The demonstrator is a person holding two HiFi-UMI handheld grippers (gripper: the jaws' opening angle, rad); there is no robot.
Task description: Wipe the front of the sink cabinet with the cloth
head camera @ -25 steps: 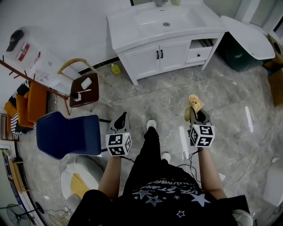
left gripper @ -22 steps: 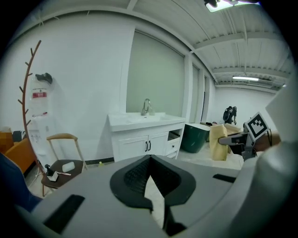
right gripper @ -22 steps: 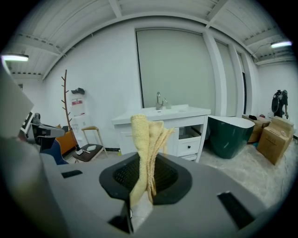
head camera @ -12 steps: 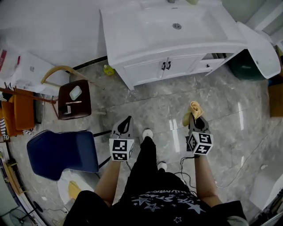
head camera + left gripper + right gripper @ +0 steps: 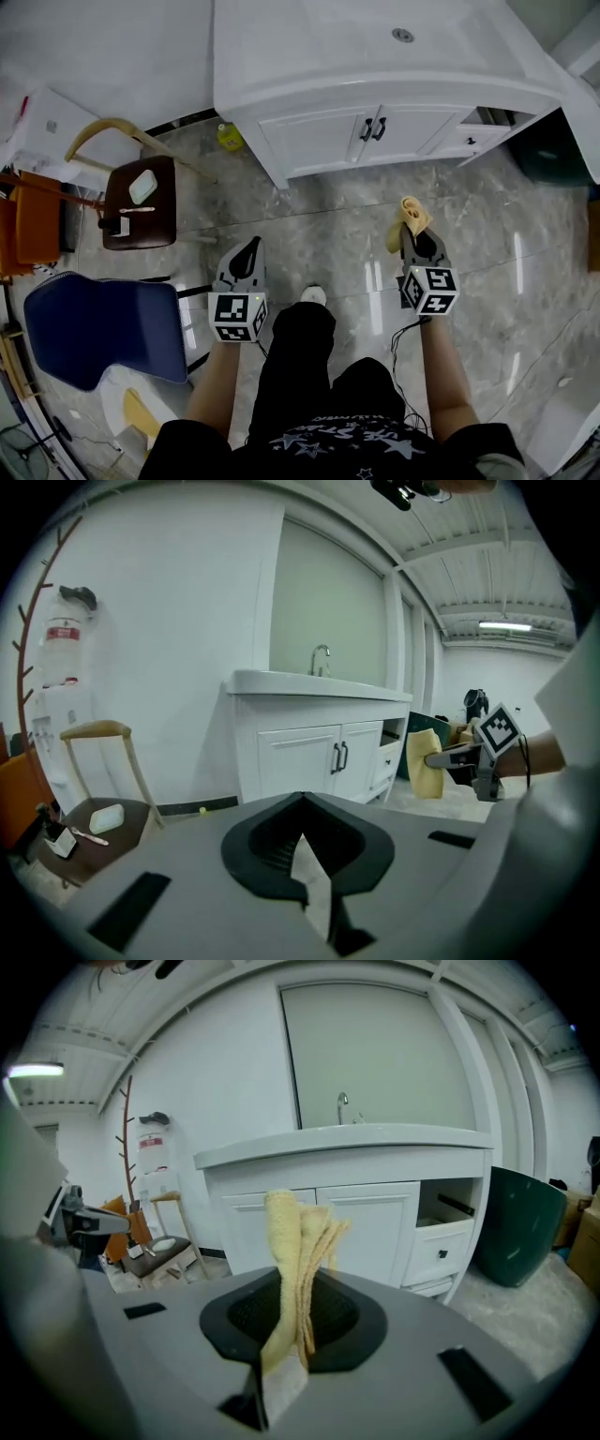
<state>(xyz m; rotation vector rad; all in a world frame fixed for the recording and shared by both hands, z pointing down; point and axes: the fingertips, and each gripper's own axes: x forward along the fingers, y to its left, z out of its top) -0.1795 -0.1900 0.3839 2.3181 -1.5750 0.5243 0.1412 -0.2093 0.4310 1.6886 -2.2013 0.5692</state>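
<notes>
Firmly pinched in right gripper (image 5: 419,240): yellow cloth (image 5: 411,217), upright, seemingly ready for sink cabinet (image 5: 319,141) front ahead; left gripper (image 5: 250,247) closed, empty.

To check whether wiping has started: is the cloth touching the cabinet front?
Apart. Head view shows bare floor between the cloth and the cabinet front.

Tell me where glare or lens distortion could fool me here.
Head view: white glare streaks on the glossy floor; the cabinet bows along its top edge. Left gripper view: heavy fisheye, black corners, the wall curves. Right gripper view: same fisheye; the cloth up close looks slightly soft.
</notes>
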